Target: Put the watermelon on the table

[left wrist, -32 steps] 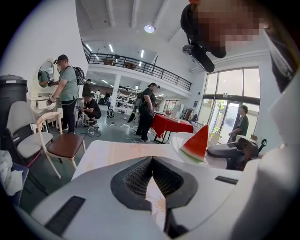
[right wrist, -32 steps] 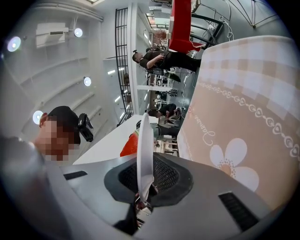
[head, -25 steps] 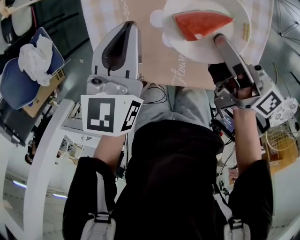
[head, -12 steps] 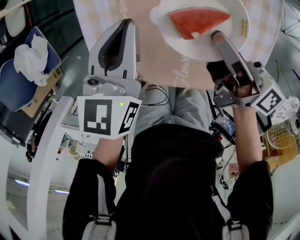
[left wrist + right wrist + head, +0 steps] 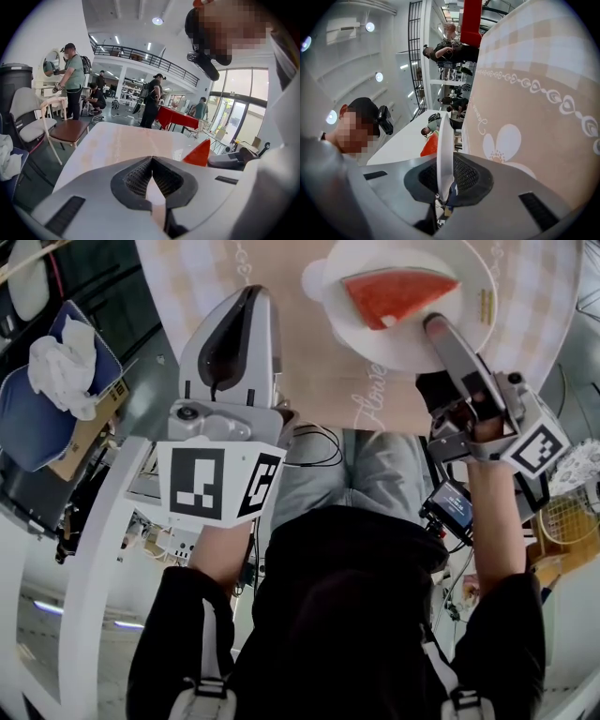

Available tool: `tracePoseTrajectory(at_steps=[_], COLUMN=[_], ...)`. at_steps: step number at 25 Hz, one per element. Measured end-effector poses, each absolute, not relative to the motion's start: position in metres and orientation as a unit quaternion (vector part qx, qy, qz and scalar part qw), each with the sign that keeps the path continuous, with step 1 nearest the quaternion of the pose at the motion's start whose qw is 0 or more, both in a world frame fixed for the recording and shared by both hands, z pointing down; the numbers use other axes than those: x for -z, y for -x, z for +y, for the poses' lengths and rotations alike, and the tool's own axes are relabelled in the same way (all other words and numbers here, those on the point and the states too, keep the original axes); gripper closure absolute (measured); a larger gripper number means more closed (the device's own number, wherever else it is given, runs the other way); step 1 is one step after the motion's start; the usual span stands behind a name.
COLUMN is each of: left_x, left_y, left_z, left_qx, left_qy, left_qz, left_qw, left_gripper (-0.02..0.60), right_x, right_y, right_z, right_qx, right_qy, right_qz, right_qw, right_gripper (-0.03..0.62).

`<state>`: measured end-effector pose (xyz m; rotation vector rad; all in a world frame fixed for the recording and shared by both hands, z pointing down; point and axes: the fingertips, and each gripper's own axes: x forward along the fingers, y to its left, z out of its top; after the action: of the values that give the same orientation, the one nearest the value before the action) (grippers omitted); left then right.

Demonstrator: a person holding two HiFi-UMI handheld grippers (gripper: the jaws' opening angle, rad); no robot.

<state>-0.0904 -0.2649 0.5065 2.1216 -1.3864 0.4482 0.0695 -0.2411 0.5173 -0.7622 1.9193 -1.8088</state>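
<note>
Far across the scene, a table (image 5: 300,362) under a beige checked cloth (image 5: 183,282). Over its near left edge, the left gripper (image 5: 246,306), closed tip to tip on nothing, hanging idle above the cloth. To the right, the right gripper (image 5: 437,324), clamped tight on the near rim of a white plate (image 5: 394,354), the rim pinched edge-on between the jaws. Hard to tell whether resting on the cloth or held just over it. On the far half of the plate, the watermelon (image 5: 398,292): a red wedge lying flat, well apart from the jaws. Judging by the firm grip, not yet set down and released. Plenty to go wrong from here: held by one edge only, with the load on the far side, so liable to droop or twist in the pinch; once tilted, likely to send the wet slice sliding toward the far rim and off. Let go too high, apt to drop and jolt the slice loose; dragged sideways, apt to ruck the cloth. Safest lowered level, then released only once flat on the table.
</note>
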Motion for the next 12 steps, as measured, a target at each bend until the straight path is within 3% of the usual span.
tracePoseTrajectory(at_steps=[12], left_x=[-0.532], left_y=[0.076], left_z=[-0.252], left_qx=[-0.171], left_qy=[-0.795], left_qz=[-0.501], left_qw=[0.295], left_gripper=[0.572], right_x=[-0.558], right_y=[-0.068], right_z=[-0.225], right_qx=[0.663], right_qy=[0.287], right_qz=[0.668], right_qw=[0.175], right_gripper=[0.569])
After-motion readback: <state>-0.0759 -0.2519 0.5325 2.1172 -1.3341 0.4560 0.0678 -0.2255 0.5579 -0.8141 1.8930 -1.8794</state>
